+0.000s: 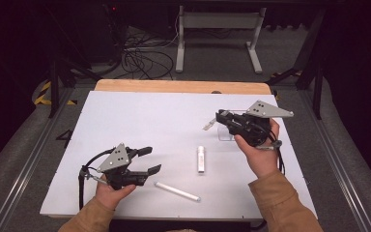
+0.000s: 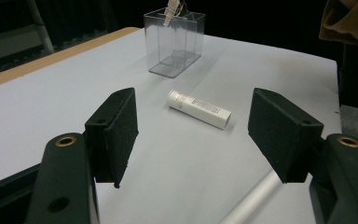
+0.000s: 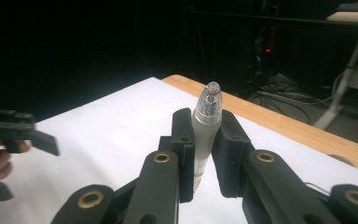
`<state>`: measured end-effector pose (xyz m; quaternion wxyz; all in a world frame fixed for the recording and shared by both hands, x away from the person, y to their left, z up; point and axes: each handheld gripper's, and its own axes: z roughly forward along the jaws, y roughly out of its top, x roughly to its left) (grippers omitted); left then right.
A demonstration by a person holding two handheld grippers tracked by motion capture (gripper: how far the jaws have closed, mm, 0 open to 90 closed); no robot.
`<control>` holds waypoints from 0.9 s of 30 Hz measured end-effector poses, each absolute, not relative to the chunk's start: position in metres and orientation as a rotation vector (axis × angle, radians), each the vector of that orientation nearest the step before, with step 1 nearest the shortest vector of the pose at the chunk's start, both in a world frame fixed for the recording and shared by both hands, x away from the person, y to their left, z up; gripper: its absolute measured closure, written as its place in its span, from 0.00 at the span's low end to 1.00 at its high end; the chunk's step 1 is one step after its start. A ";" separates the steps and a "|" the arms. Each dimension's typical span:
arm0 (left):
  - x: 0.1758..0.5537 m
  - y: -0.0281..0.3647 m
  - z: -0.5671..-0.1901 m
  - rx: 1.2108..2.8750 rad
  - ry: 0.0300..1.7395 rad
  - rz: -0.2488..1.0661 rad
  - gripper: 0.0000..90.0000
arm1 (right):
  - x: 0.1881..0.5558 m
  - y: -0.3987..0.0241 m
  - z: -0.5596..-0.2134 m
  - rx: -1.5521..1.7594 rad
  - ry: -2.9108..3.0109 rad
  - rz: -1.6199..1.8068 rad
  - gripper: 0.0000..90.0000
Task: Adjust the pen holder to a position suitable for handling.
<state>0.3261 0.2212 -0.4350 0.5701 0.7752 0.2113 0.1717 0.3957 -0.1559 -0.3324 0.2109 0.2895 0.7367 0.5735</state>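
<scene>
Right gripper pinches a frosted pen between its two black foam-faced jaws, which press on the barrel from both sides. That pen is slim and round, translucent grey-white, with a clear cone tip showing a small spring inside; its long axis runs along the jaws, tip pointing out past them. In the high view the held pen juts from the gripper toward the left, just above a clear plastic holder, a square-walled, see-through box on the white table.

Left gripper hovers low at the near left with its jaws spread and nothing between the matte, blocky pads. Just right of it lies a thin white stick, a smooth cylinder set slanting across the near table. Farther in, between the two hands, lies a short white tube, printed with fine text, its length running near to far. Beyond the white sheet a bare wooden edge shows
</scene>
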 end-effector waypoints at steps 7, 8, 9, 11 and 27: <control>0.326 0.225 -0.436 1.820 0.509 0.417 0.38 | 0.404 -0.173 -0.331 0.868 1.977 1.564 0.89; 0.326 0.225 -0.436 1.820 0.511 0.417 0.38 | 0.405 -0.174 -0.331 0.870 1.970 1.555 0.89; 0.326 0.225 -0.436 1.822 0.512 0.419 0.38 | 0.406 -0.176 -0.332 0.881 1.964 1.541 0.89; 0.326 0.226 -0.437 1.823 0.514 0.424 0.38 | 0.408 -0.178 -0.333 0.889 1.946 1.515 0.89; 0.326 0.228 -0.438 1.827 0.519 0.427 0.38 | 0.421 -0.193 -0.341 0.977 1.862 1.376 0.89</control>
